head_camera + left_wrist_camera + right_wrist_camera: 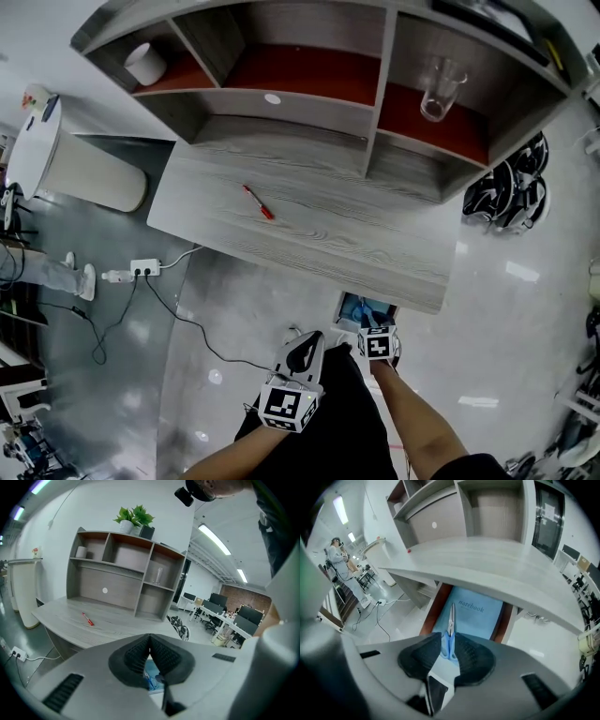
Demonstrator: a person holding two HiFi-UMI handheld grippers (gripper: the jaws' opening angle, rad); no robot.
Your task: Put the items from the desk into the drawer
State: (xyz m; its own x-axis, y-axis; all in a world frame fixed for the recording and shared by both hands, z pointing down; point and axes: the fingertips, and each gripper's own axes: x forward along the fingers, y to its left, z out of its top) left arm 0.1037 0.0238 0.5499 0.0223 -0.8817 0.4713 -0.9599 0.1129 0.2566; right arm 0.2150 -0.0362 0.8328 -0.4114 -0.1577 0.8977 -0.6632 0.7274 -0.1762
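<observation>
Right gripper (449, 645) clamped on scissors (451, 617), blue handles half buried between its pads | blades reach out over blue notebook (478, 613) in open drawer (430, 607), far end cut off under desk (497, 564) | left gripper (150, 641) pinched shut, empty | red pen (258, 202) well off on the desk

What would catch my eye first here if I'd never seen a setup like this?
Probably the blue-handled scissors pinched between the jaws of the right gripper, blades pointing out over a blue notebook lying in the open drawer beneath the desk. Next, the lone red pen on the desk's grey wood top, and a clear glass in the shelf compartment at the right.
</observation>
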